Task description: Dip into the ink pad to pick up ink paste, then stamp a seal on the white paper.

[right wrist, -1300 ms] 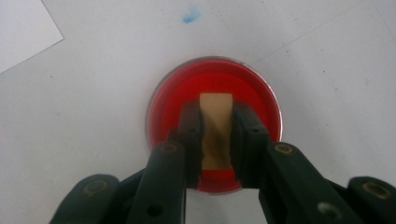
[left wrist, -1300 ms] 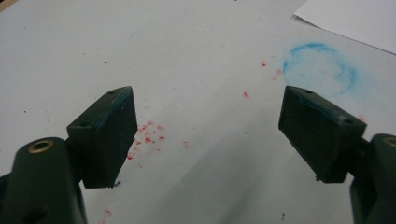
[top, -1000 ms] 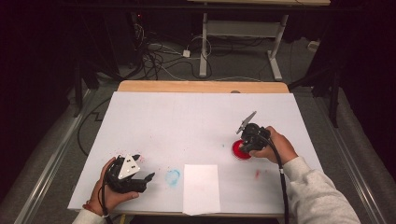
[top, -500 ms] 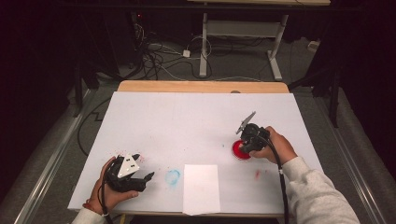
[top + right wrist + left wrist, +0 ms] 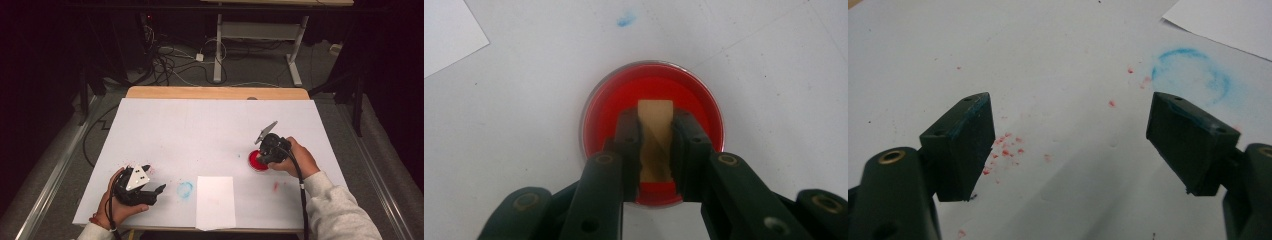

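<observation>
The right hand-held gripper (image 5: 657,150) is clamped on a small wooden block (image 5: 655,140), held over the red ink dish (image 5: 599,115); it should press down flat and level so the face inks evenly. The left hand-held gripper (image 5: 1068,140), well left of the dish, rests with jaws apart, empty; the white paper sheet (image 5: 215,202) lies between them on the tabletop (image 5: 200,125).

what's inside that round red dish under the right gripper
The red dish holds a layer of red colour, and a tan wooden block clamped in the right gripper stands over it. The block's lower end is hidden, so contact can't be told.
</observation>
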`<control>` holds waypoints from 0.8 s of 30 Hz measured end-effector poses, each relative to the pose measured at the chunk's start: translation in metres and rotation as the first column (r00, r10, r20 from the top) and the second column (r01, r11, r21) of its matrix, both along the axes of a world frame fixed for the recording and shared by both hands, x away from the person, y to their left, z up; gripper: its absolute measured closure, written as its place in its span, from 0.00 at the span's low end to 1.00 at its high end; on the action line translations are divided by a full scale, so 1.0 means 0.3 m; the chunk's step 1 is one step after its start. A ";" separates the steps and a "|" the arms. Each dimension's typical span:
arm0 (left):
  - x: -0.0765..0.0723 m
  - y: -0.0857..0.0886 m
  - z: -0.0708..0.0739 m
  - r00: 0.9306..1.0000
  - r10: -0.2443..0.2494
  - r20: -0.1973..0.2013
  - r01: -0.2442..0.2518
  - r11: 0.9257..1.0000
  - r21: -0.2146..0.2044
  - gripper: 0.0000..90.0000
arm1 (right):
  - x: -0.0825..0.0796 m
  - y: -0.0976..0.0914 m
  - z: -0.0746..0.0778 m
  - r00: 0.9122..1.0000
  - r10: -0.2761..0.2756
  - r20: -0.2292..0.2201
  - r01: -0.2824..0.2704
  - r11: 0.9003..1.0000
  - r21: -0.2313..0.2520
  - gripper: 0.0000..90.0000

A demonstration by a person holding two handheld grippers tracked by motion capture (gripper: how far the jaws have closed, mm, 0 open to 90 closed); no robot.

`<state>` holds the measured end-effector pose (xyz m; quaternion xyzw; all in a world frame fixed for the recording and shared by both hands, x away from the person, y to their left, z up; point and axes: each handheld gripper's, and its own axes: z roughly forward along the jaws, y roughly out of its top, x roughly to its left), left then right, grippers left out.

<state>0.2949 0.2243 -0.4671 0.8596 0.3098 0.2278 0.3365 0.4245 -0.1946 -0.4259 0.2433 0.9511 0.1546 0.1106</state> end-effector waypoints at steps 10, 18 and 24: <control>0.005 -0.003 0.000 1.000 -0.005 0.002 0.005 1.000 -0.005 0.21 | -0.056 -0.016 0.075 0.997 -0.008 0.074 -0.004 0.988 0.156 0.85; 0.001 -0.017 0.004 1.000 -0.022 0.013 0.022 1.000 0.018 0.21 | -0.116 -0.013 0.128 0.993 0.018 0.118 -0.044 0.973 0.225 0.85; -0.003 -0.009 0.012 1.000 -0.009 0.028 0.008 1.000 0.027 0.21 | -0.154 -0.002 0.165 0.988 0.034 0.148 -0.073 0.961 0.268 0.85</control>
